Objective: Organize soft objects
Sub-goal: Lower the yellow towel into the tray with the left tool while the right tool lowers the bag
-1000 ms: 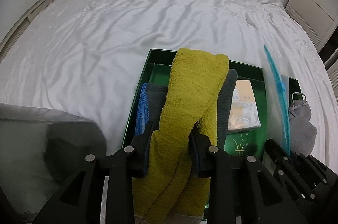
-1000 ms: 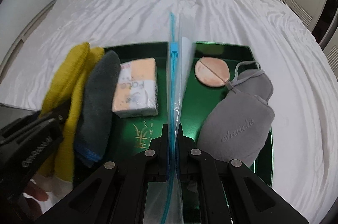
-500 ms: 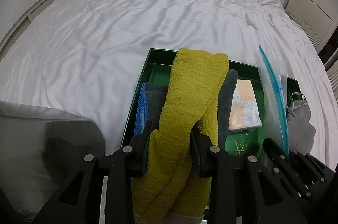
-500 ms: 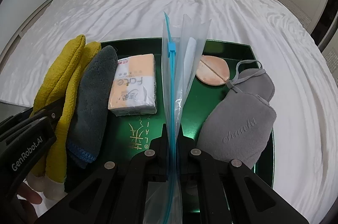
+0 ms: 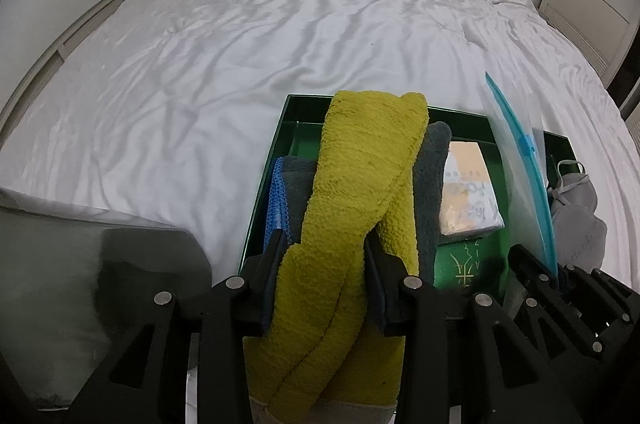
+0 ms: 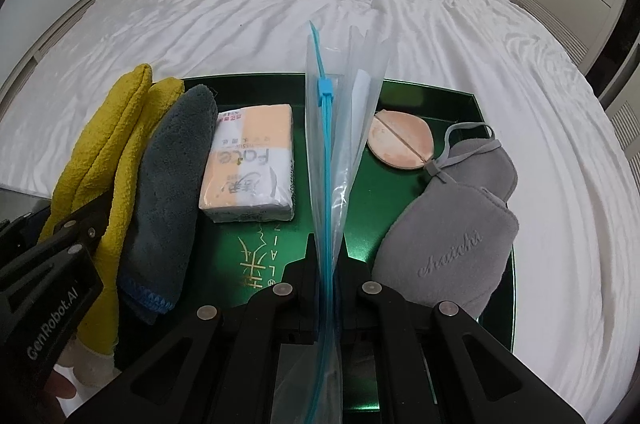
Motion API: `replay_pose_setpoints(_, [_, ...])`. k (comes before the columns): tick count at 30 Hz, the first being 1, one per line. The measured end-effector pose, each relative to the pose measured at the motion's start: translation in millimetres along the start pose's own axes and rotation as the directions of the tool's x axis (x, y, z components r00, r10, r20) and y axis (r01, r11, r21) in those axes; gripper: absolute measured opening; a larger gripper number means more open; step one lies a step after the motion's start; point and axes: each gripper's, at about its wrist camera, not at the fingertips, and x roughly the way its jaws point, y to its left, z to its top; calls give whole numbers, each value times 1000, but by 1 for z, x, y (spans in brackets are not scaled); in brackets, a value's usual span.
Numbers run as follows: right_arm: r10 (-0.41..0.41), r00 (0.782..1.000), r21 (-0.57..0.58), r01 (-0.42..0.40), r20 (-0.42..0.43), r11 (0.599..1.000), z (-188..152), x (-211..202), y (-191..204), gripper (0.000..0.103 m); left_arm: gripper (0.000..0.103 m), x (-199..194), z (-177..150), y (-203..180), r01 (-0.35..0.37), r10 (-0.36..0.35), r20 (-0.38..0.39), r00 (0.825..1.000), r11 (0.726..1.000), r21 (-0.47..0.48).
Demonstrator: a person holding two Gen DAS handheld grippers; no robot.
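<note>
A yellow towel [image 5: 368,160] hangs folded between the pads of my left gripper [image 5: 324,248], above the left end of a green tray [image 5: 288,116]. The jaws are opening, and the pads still pinch the towel. A dark grey towel with blue trim [image 6: 168,176] lies in the tray right beside the yellow towel [image 6: 108,144]. My right gripper [image 6: 327,248] is shut on a clear zip bag [image 6: 340,128] with a blue slider, held upright over the tray's middle. The bag's layers stand slightly apart at the top.
In the tray [image 6: 468,104] lie a tissue pack [image 6: 252,168], a round pink puff [image 6: 400,140] and a grey fabric pouch with a strap [image 6: 448,232]. The tray sits on a white rumpled bed [image 5: 280,24] with a wooden headboard. A gloved hand shows at bottom left.
The zip bag, edge-on a second ago, now shows its layers spread apart at the top. The left jaws stand a little wider around the yellow towel. Both hands have stayed put.
</note>
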Motion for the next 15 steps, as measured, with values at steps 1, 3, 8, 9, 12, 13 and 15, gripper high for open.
replay_pose_setpoints(1, [0,1000,2,0,-1,1000,0,0,-1,5,33,0,0,-1,-3,3,3,1000,1000,4])
replay_pose_setpoints(3, [0,1000,3,0,-1,1000,0,0,-1,5,33,-1,-1,-2,-10,10,11,1000,1000,12])
replay_pose_setpoints(8, [-3,1000,-13,3,-1,1000,-1,-1,2,5,33,-1,-4,-3,-15,14,22,1000,999,28])
replay_pose_setpoints(9, [-4,1000,-14,4,-1,1000,-1,-1,2,5,33,-1,-4,-3,-15,15,22,1000,999,29])
replay_pose_setpoints(12, [-9,1000,-23,9,-4,1000,-2,0,4,6,34,-1,-5,-2,-17,16,23,1000,999,29])
replay_pose_setpoints(13, [-11,1000,-28,11,-4,1000,-2,0,5,6,34,-1,-5,-2,-16,15,22,1000,999,28])
replay_pose_setpoints(15, [-13,1000,-34,13,-6,999,-2,0,7,6,35,-1,-5,-2,-16,16,23,1000,999,29])
